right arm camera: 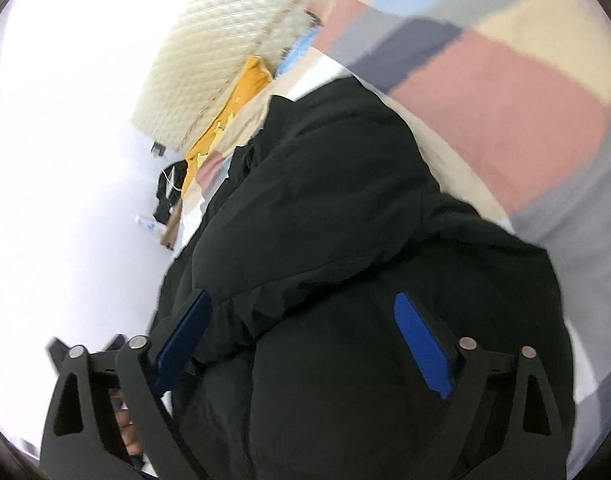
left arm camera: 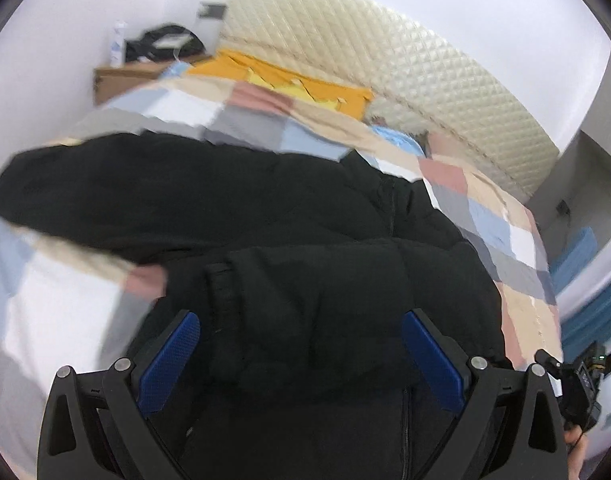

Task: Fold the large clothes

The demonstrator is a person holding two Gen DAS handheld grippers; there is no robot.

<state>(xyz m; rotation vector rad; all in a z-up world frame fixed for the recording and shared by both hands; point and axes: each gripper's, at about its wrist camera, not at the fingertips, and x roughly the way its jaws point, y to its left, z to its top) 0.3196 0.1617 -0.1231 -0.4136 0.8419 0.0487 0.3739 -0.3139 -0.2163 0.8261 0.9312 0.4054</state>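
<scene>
A large black puffy jacket [left arm camera: 289, 208] lies spread on a bed with a checked quilt [left arm camera: 65, 304]. One sleeve is folded across its body, with the ribbed cuff [left arm camera: 221, 288] at centre left. My left gripper [left arm camera: 301, 320] hovers over that folded sleeve, jaws wide open, blue pads [left arm camera: 173, 356] clear of the fabric. The right wrist view is strongly rolled. My right gripper [right arm camera: 302, 298] stands wide over the jacket [right arm camera: 325, 184], the bulky fabric and a gathered edge [right arm camera: 241, 312] bulging up between its blue pads [right arm camera: 421, 344]. I see no pinch on the fabric.
A quilted cream headboard [left arm camera: 385, 60] and an orange pillow [left arm camera: 289, 76] lie beyond the jacket. A bedside stand [left arm camera: 121, 76] carries a black bag [left arm camera: 165, 42] and a bottle. At the lower right, a hand [left arm camera: 577, 444] holds a black device [left arm camera: 577, 388]. The quilt's edge [left arm camera: 545, 300] drops off on the right.
</scene>
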